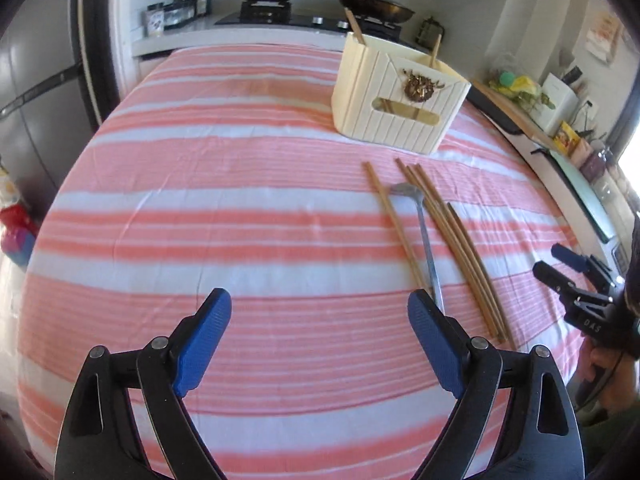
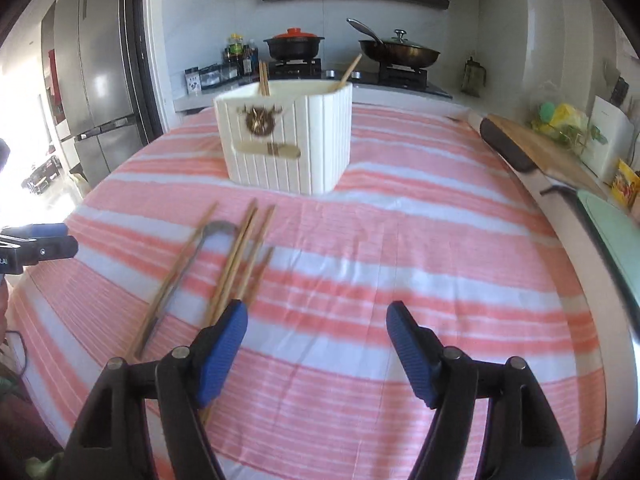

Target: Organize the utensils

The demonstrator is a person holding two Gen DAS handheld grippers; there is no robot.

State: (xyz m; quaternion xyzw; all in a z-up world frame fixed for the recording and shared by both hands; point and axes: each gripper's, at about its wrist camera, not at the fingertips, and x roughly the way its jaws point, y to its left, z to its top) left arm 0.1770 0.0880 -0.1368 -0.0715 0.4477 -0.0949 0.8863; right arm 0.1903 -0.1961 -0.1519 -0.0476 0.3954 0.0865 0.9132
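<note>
Several long brown wooden chopsticks [image 1: 452, 248] lie loose on the pink-and-white striped cloth [image 1: 200, 208] right of centre in the left wrist view, one apart from the bundle, with a slim metal spoon [image 1: 426, 240] lying between them, its bowl pointing toward the cream ribbed plastic utensil holder [image 1: 396, 96] in the upper right of that frame. A few chopsticks [image 2: 264, 78] already stand in the holder, leaning against its rim. In the right wrist view the loose sticks run from lower left toward the holder at upper centre, their near ends just beside the right gripper [image 2: 316, 344], whose blue-padded jaws are spread wide and hold nothing. The left gripper [image 1: 320, 344] likewise hangs with jaws apart and empty, its right pad close to the spoon handle's end. My reading is that the sorting is only partly done. The risk from here: the sticks lie touching one another, so a pinch may catch two or nudge the spoon, and thin round sticks could roll or slip from the pads; the soft cloth may also bunch under a low approach. Behind, a stove with a black pot [image 2: 294, 46] and a lidded pan [image 2: 400, 50] sit well apart.
</note>
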